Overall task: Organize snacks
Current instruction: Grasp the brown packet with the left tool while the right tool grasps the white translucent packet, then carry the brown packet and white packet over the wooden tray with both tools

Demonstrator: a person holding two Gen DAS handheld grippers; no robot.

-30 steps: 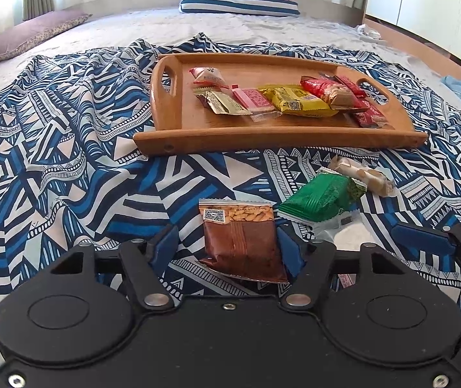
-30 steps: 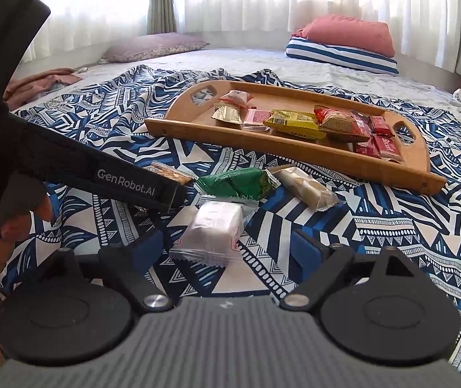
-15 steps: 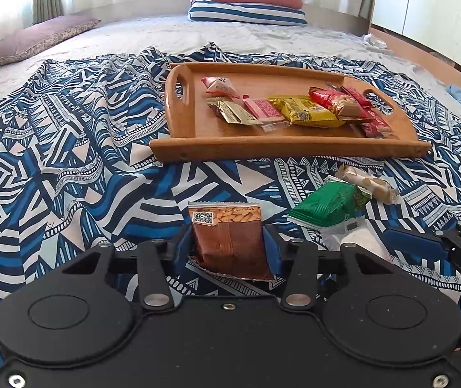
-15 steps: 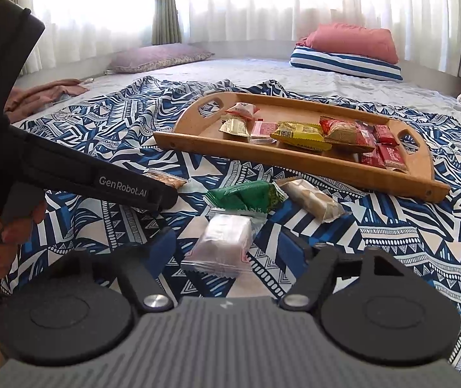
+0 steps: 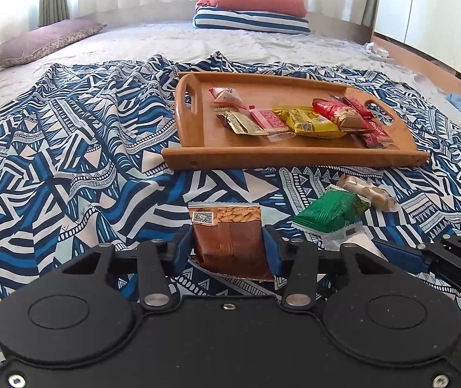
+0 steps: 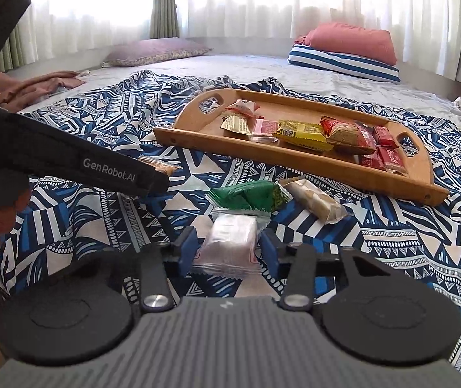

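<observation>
1. We see a wooden tray lying on the blue patterned cloth; it serves as our landmark.
2. Inside the tray, a row of wrapped snacks runs across: a pink-and-white packet nearest the left handle, then a gold packet, a pink bar, a yellow packet, and red packets toward the right handle.
3. In front of the tray, on the cloth, our left gripper clenches a brown peanut packet; both blue pads press its sides.
4. To the right of that, still in front of the tray, our right gripper is closing around a clear-wrapped white snack; the snack sits between the pads, but a narrow gap remains on each side.
5. Between that snack and the tray lie a green packet and a beige bar, touching one another, in the direct line to the tray.
6. Behind the tray, striped and pink pillows are stacked.
</observation>
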